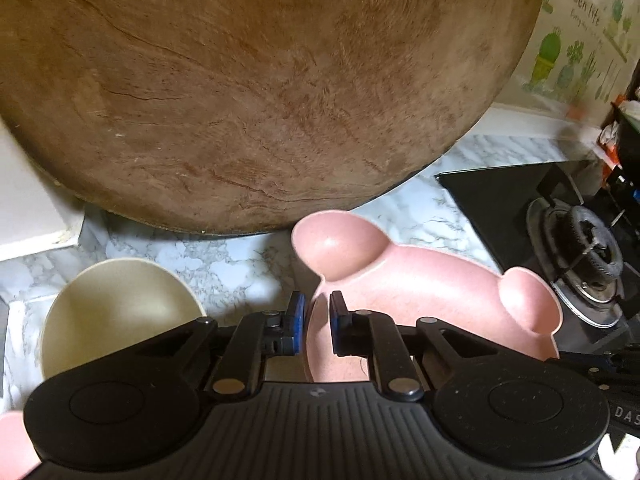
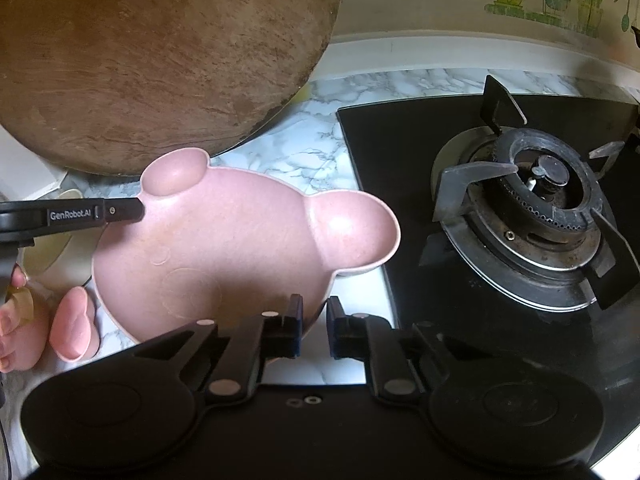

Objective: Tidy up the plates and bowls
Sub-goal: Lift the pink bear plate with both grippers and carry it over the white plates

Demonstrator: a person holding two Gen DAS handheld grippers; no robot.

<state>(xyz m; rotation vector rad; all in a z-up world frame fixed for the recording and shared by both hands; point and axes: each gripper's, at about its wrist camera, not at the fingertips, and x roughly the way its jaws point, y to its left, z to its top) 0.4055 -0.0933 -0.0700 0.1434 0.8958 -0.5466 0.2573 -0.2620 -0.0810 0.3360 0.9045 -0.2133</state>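
A pink bear-shaped plate (image 1: 432,292) with two round ear hollows sits over the marble counter, at the edge of the black hob. My left gripper (image 1: 317,322) is shut on its left rim, the blue pads pressing either side of the thin edge. In the right wrist view, the plate (image 2: 224,240) fills the centre. My right gripper (image 2: 315,326) is shut on its near right rim. A finger of the left gripper (image 2: 120,210) shows at the plate's left ear. A cream bowl (image 1: 116,312) stands just left of the plate.
A large round wooden board (image 1: 260,92) leans against the wall right behind the plate. The black glass hob with its gas burner (image 2: 536,208) lies to the right. A second pink ear-shaped piece (image 2: 76,324) and a person's fingers (image 2: 16,332) sit at the lower left.
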